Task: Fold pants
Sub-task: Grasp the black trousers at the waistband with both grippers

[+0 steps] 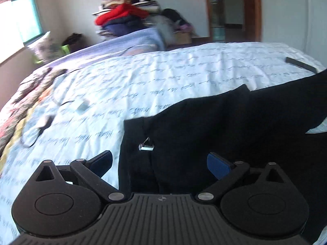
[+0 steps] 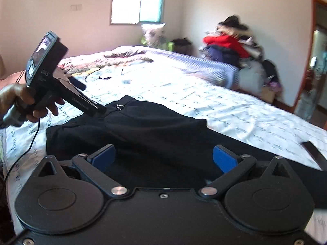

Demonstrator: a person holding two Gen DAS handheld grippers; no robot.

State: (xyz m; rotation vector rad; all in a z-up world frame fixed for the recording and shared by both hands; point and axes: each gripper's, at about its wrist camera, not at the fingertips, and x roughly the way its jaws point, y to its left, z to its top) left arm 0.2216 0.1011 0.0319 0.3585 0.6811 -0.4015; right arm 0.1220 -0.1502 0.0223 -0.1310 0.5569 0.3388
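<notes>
Black pants [image 1: 204, 126] lie spread on a white bed sheet [image 1: 163, 75] with script print, waist end at the left with a silver metal clasp [image 1: 146, 144]. My left gripper [image 1: 159, 162] is open just above the waistband, blue pads either side of it. In the right wrist view the pants [image 2: 143, 126] lie across the sheet [image 2: 235, 110]. My right gripper [image 2: 163, 157] is open over the pants' middle. The left gripper [image 2: 96, 107], held in a hand, also shows there, its tip at the waistband by the clasp [image 2: 119, 107].
A dark flat object [image 1: 300, 64] lies on the sheet at the right; it also shows in the right wrist view [image 2: 314, 153]. Cables and a small box [image 1: 82, 106] lie at the left. A patterned blanket [image 1: 26, 96] and a clothes pile [image 1: 126, 18] are beyond.
</notes>
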